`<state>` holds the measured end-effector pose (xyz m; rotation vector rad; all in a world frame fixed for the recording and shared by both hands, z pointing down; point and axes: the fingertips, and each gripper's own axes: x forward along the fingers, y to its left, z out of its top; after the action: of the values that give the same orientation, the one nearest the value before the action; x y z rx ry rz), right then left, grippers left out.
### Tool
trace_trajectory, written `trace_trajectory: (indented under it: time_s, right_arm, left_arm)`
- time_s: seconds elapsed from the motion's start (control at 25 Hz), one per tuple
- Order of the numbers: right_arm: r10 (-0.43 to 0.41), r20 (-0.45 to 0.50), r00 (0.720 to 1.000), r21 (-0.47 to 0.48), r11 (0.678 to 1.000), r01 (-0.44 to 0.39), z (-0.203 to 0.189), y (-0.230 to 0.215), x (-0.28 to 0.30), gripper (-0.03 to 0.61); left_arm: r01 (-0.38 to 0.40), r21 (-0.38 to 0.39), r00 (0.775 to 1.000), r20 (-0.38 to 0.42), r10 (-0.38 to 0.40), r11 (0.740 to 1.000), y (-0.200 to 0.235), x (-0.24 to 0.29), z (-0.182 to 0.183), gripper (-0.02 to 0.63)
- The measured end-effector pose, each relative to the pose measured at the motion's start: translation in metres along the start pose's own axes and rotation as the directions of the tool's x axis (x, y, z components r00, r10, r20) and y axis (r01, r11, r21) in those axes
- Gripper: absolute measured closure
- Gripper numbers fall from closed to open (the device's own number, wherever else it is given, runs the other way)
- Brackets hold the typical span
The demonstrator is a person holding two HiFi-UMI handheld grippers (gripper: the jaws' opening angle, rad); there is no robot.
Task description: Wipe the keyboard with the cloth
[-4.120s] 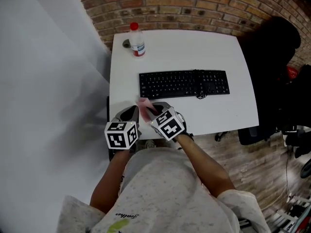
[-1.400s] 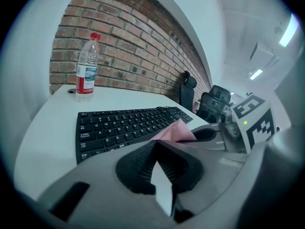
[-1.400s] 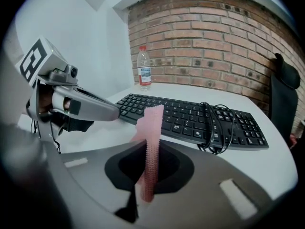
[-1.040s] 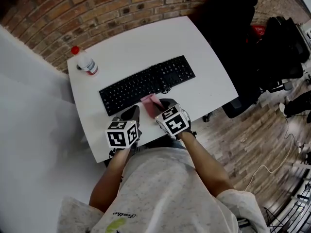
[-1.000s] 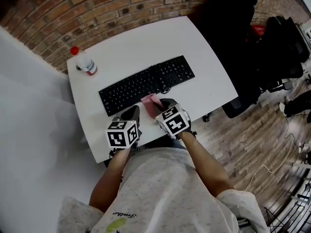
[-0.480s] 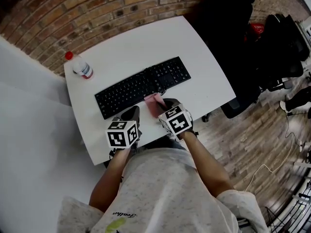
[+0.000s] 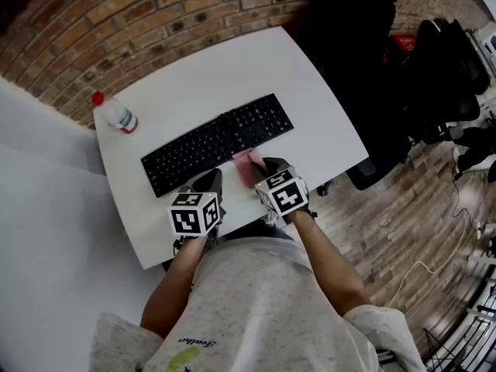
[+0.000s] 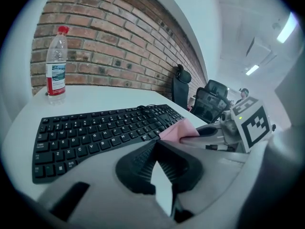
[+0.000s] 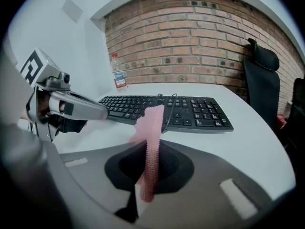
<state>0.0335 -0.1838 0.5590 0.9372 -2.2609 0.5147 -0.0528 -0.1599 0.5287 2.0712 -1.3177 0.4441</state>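
A black keyboard (image 7: pixel 217 142) lies slantwise on the white table (image 7: pixel 232 76). My right gripper (image 7: pixel 260 170) is shut on a pink cloth (image 7: pixel 245 160), which it holds just in front of the keyboard's front edge, near its middle. In the right gripper view the cloth (image 9: pixel 153 128) stands up out of the right gripper (image 9: pixel 151 154). My left gripper (image 7: pixel 209 179) hovers over the table's near edge, left of the cloth, shut with nothing in it. The left gripper view shows the left gripper (image 8: pixel 155 147), the keyboard (image 8: pixel 105 128) beyond it, and the cloth (image 8: pixel 177 129) at the right.
A clear plastic bottle (image 7: pixel 115 113) with a red cap stands at the table's far left corner, by the brick wall. A black office chair (image 7: pixel 349 22) sits at the table's right side. Dark bags (image 7: pixel 442 60) lie on the wooden floor further right.
The head view has swung, so the table and keyboard now look tilted and sit further left. The right gripper with the cloth has edged slightly right along the keyboard's front edge.
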Motion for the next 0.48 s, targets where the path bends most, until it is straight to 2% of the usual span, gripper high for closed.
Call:
trace_trajectory:
  time_s: [0.48]
  right_arm:
    - [-0.035, -0.009, 0.999, 0.016, 0.999, 0.035, -0.009, -0.038, -0.013, 0.555]
  left_arm:
    - [0.006, 0.007, 1.0, 0.007, -0.006, 1.0, -0.019, 0.015, 0.01, 0.62]
